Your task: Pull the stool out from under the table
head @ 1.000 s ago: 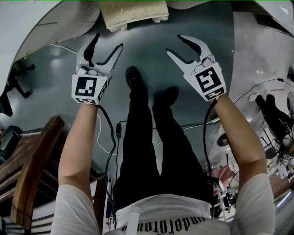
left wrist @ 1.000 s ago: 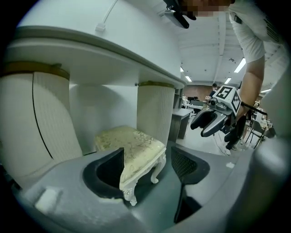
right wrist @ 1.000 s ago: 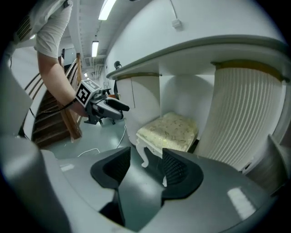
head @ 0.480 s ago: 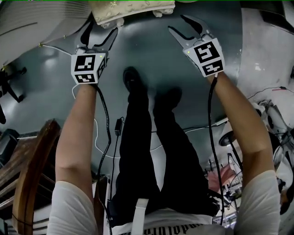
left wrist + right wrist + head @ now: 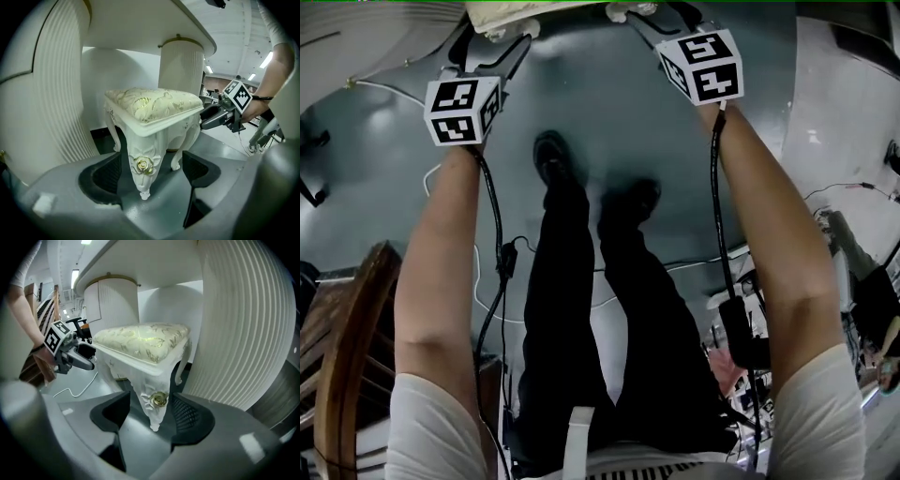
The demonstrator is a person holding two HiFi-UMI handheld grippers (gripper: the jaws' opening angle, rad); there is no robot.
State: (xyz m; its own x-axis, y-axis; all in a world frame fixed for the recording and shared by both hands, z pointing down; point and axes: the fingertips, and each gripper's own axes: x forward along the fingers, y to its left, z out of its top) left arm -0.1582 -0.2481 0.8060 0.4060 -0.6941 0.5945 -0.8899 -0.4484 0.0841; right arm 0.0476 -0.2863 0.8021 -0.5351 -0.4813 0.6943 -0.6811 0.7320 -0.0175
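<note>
A white carved stool (image 5: 154, 112) with a cream and gold cushion stands under a white table. In the head view only its near edge (image 5: 544, 11) shows at the top. My left gripper (image 5: 150, 171) is open, its jaws having just been opening. The stool's near left leg (image 5: 143, 164), with a gold rose, shows in the gap, and no pad touches it. My right gripper (image 5: 152, 416) is open as well, its jaws also just widened. The near right leg (image 5: 157, 401) sits in its gap, untouched. Both grippers (image 5: 487, 52) (image 5: 652, 23) reach the stool's two front corners.
Ribbed white table columns stand close on the outer sides, one on the left (image 5: 61, 93) and one on the right (image 5: 243, 324), with the table top (image 5: 140, 23) overhead. A wooden chair (image 5: 347, 356) is at the lower left. Cables (image 5: 511, 281) and clutter (image 5: 862, 291) lie on the grey floor.
Both grippers have moved forward and down to the stool, toward the top of the head view. Their jaws look wider. The view has shifted closer to the stool.
</note>
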